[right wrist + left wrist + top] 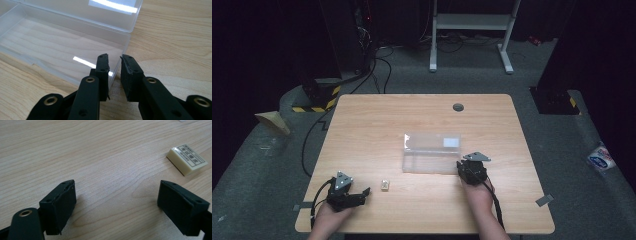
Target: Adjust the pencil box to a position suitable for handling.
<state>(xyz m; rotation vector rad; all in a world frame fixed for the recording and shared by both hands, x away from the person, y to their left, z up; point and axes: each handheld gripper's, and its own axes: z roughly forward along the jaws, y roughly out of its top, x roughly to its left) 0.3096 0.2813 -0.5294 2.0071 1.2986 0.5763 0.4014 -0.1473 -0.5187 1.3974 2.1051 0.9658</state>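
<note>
1. Covering most of the scene, the light wooden rectangular table (377, 125) bears everything; all the work happens on its near half.

2. Lying near the middle of the table, the clear plastic box with a hinged lid (432, 152) is already open, with the lid folded back flat behind it. In the right gripper view the box (62, 45) looks empty, so I judge the opening step as done and the filling step as not yet done.

3. The right gripper (472, 170) sits at the right end of the box. In its own view the right gripper (115, 60) stands astride the near right wall of the box with its jaws only a narrow gap apart; whether the pads really press on this wall I cannot tell.

4. The left gripper (357, 192) rests low at the near left of the table, jaws spread wide and holding nothing.

5. The small cream rectangular eraser with a printed label (187, 159) lies flat on the table, just beside the left gripper and apart from the box. Probably it must still be picked up and put into the box.
</note>
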